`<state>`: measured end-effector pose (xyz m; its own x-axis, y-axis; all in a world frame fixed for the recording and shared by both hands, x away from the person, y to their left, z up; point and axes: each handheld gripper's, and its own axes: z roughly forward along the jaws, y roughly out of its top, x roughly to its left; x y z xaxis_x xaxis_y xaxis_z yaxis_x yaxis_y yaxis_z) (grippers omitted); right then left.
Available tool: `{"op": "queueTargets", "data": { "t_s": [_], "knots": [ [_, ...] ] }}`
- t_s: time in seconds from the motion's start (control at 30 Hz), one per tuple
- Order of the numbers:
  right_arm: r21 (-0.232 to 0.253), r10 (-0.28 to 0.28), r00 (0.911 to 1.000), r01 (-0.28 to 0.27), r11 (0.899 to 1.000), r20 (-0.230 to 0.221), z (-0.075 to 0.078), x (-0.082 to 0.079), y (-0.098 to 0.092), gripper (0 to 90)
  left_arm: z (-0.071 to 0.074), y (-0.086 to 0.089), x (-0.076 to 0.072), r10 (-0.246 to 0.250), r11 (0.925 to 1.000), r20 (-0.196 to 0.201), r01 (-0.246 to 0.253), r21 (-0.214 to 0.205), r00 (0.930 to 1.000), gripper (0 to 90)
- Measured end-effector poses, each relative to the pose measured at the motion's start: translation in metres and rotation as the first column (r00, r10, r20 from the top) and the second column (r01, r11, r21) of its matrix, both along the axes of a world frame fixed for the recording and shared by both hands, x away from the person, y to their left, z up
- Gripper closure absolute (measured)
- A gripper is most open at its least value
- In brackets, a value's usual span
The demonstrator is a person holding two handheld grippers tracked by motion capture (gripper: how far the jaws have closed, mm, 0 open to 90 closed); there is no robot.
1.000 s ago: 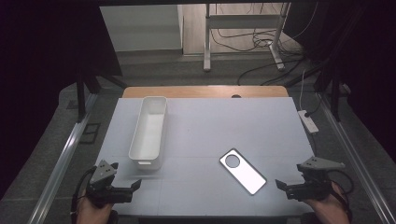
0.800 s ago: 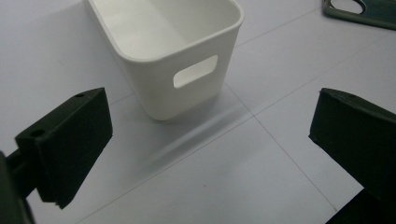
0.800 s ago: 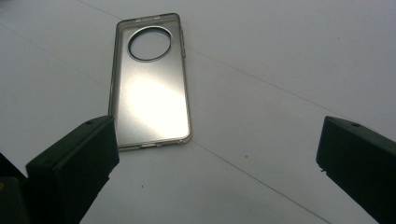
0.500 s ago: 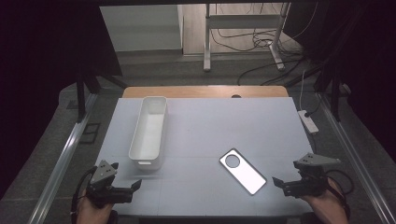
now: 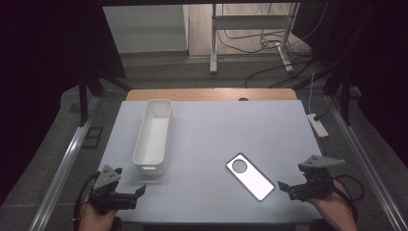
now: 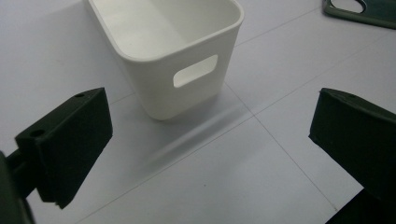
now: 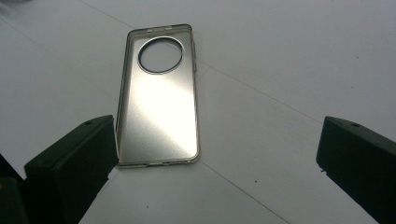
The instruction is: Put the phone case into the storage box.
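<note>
A long white bin (image 5: 155, 134) stands empty on the left half of the pale table (image 5: 216, 125). Its near end, with a handle slot, shows in the left gripper view (image 6: 177, 60). A shiny phone case (image 5: 250, 176) with a round camera hole lies flat, inner side up, at the near right (image 7: 161, 98); its corner also shows in the left gripper view (image 6: 359, 11). My left gripper (image 5: 136, 197) is open just short of the bin's near end (image 6: 212, 144). My right gripper (image 5: 286, 190) is open just right of the case, nothing between its jaws (image 7: 215, 163).
A white power strip (image 5: 317, 125) lies off the table's right edge. A wooden strip (image 5: 211, 94) runs along the far edge. Metal rails flank both sides, and cables lie on the floor (image 5: 269, 53) beyond.
My right gripper has crept a little left and forward, closer to the phone case. The left gripper, bin and case have stayed put.
</note>
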<state>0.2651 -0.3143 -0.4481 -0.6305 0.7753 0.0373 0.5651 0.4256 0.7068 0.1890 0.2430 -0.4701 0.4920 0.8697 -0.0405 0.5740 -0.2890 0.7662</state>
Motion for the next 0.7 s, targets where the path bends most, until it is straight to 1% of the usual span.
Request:
{"op": "queueTargets", "data": {
  "t_s": [0.37, 0.5, 0.6, 0.7],
  "knots": [
    [-0.007, 0.021, 0.9997, -0.021, 1.000, -0.012, 0.001, 0.009, 0.009, 0.0, 0.000, 0.000, 0.000, 0.005, 1.0000, 0.000, -0.005, -0.002, 1.0000, 0.2],
    [-0.010, 0.030, 0.9994, -0.031, 0.999, -0.014, 0.001, 0.013, 0.012, 0.0, 0.000, 0.002, 0.000, 0.013, 0.9998, -0.001, -0.013, -0.012, 0.9999, 0.0],
    [-0.017, 0.037, 0.9990, -0.038, 0.999, -0.025, 0.000, 0.015, 0.014, 0.0, 0.000, 0.002, 0.000, 0.017, 0.9996, -0.001, -0.017, -0.021, 0.9999, 0.0],
    [-0.012, 0.041, 0.9986, -0.042, 0.999, -0.032, -0.001, 0.019, 0.017, 0.0, 0.000, 0.002, 0.000, 0.015, 0.9996, -0.002, -0.015, -0.022, 0.9999, 0.0]
  ]
}}
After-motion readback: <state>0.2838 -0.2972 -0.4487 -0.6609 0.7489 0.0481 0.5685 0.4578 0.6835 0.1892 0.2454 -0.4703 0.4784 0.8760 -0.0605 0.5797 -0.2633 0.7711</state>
